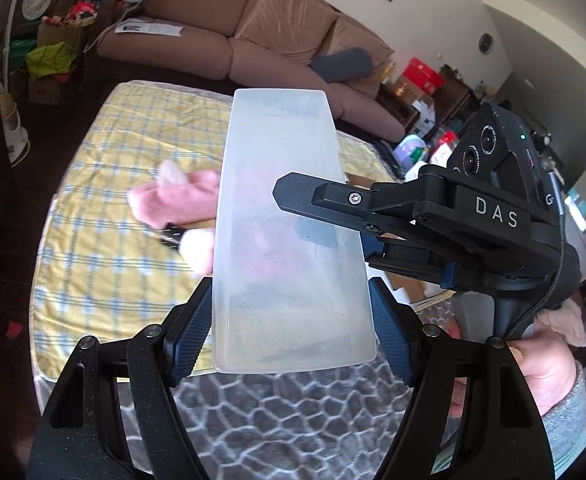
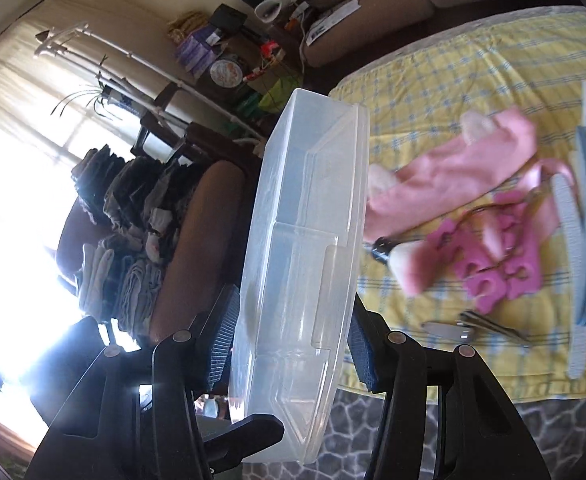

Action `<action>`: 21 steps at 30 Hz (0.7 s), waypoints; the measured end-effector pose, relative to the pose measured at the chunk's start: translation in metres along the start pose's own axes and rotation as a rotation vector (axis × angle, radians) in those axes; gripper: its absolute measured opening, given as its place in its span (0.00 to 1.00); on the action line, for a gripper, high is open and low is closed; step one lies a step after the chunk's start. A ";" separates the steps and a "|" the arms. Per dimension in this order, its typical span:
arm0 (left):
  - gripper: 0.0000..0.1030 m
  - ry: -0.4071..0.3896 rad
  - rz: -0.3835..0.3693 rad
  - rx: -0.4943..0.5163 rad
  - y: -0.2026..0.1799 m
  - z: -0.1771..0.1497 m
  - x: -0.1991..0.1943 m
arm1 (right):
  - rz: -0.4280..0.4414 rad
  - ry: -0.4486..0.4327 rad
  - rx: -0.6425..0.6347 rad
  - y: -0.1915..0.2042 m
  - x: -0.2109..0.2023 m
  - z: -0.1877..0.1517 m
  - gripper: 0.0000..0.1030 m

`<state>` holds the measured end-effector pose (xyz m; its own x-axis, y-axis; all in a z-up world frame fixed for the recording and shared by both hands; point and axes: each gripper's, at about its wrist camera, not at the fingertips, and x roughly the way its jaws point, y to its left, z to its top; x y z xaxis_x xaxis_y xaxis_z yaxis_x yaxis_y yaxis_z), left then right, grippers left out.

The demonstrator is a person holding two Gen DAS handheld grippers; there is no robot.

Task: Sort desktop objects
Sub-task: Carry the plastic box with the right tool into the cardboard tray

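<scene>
Left tool [image 1: 291, 320] clamped the translucent plastic box [image 1: 285, 216] by its near end; right tool [image 2: 291, 320] gripped its side, box raised above the counter [image 1: 105, 264]. Beyond lay pink socks [image 2: 453, 176], toe separators [image 2: 489, 268], nail files [image 2: 573, 240]. Step: carrying the box. Next: set it down level, then load items.

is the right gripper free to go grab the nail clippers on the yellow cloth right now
Probably not as things stand. The right gripper is clamped on the clear plastic box, which the left gripper also holds. The nail clippers lie uncovered on the yellow cloth, but the jaws are occupied.
</scene>
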<state>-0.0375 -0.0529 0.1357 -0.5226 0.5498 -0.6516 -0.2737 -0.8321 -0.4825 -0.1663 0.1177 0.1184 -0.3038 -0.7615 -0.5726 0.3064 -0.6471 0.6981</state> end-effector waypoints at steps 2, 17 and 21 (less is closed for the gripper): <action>0.70 0.018 -0.033 0.013 -0.033 0.004 0.021 | -0.030 -0.031 0.009 -0.018 -0.032 0.006 0.52; 0.70 0.170 -0.106 0.057 -0.214 0.007 0.187 | -0.205 -0.127 0.153 -0.186 -0.196 0.031 0.52; 0.70 0.195 -0.087 0.041 -0.220 0.005 0.216 | -0.210 -0.107 0.173 -0.217 -0.204 0.036 0.52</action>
<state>-0.0942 0.2485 0.1040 -0.3305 0.6203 -0.7114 -0.3460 -0.7809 -0.5201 -0.2036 0.4144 0.0992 -0.4405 -0.5976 -0.6699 0.0716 -0.7673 0.6373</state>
